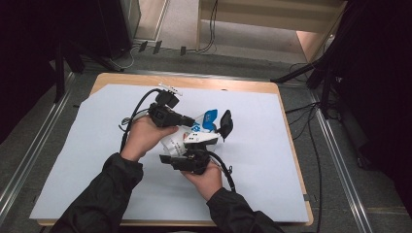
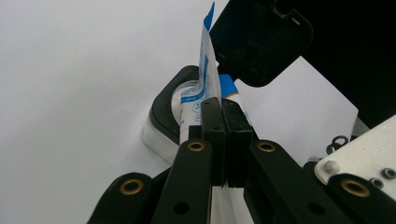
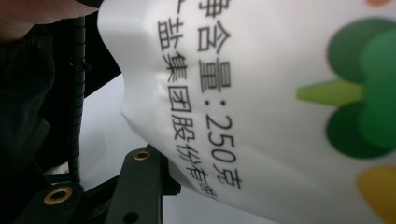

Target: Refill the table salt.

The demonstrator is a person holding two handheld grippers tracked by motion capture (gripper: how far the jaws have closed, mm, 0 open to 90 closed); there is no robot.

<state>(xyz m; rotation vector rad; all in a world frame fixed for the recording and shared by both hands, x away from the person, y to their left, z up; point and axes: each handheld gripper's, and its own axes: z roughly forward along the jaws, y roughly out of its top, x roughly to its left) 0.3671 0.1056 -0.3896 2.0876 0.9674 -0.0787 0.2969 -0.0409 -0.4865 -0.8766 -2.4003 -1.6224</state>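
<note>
Carrier: wooden table [image 1: 291, 145] covered by a pale blue-grey sheet [image 1: 87, 145].
Bag: white plastic pouch with blue print and coloured vegetable pictures [image 1: 187, 136], held above the middle of the sheet, nearer its far edge than its near edge, between the two tongs.
Bag up close: in the right gripper view, white film [image 3: 261, 93] with black printed characters, "250" among them, green and yellow shapes at the right.
Left gripper [image 1: 187, 120]: on the left of the bag, pointing right; in the left gripper view [image 2: 224, 116], jaws pressed together, pinching a thin blue-and-white edge of the pouch [image 2: 205, 84] that stands up from between them.
Right gripper [image 1: 197, 150]: on the near side of the bag, just under its lower edge; in the right gripper view one black jaw rises at the lower left, touching the film, the other hidden behind the pouch; spread or pinching, cannot tell.
Box: clear rounded container with a black rim [image 2: 163, 112], just beyond the left tongs' tips, its black hinged lid [image 2: 261, 42] raised open; same lid [image 1: 226, 124] just right of the bag in the high view.
Hands: left hand [image 1: 145, 136] and right hand [image 1: 206, 177], both in dark sleeves, close together.
</note>
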